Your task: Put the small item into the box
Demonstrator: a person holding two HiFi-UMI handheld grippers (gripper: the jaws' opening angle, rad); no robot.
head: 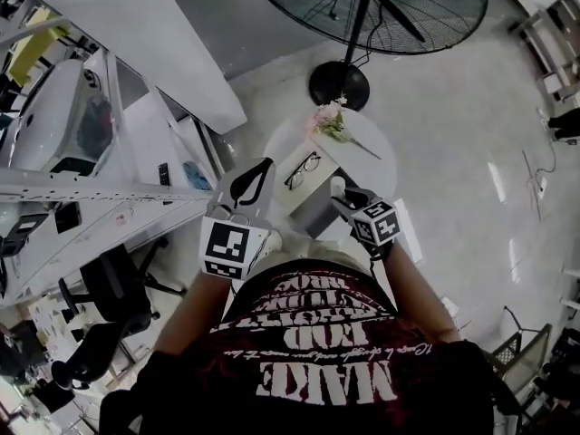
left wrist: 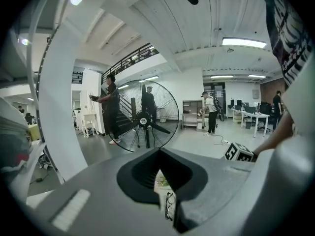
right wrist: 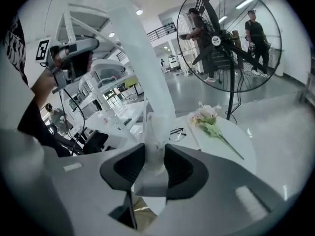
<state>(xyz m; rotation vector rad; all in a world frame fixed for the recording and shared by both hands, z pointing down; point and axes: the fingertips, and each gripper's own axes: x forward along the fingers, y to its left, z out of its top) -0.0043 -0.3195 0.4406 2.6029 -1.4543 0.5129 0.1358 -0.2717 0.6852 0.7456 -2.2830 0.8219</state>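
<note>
1. Holds the right tongs (right wrist: 153,157) just above the box (right wrist: 141,213), clamped tight on the small item (right wrist: 153,132), a pale whitish piece standing upright between the pads.
2. Grips that small item (head: 337,187) over the box's far edge in the head view, not yet inside the box (head: 313,214).
3. Reaches the right forearm forward from the body with the elbow bent, turns the marker cube upward, and points the right tongs (head: 343,199) ahead and down toward the box.
4. Lifts the left tongs (head: 264,165) just left of the box, tips pointing away from the body, marker cube toward the chest.
5. Closes the left tongs (left wrist: 165,183) to a thin slit, with nothing gripped between the pads.
6. Stands over a round white desk (head: 376,152) with the box at its near edge, a brownish inside showing from the right gripper view.
7. Looks past the box to a pair of glasses (head: 302,170) lying just beyond it, and farther beyond to a pink flower (head: 333,123) near the desk's far rim.
8. Faces a large black floor fan (head: 381,7) well beyond the box, off the desk.
</note>
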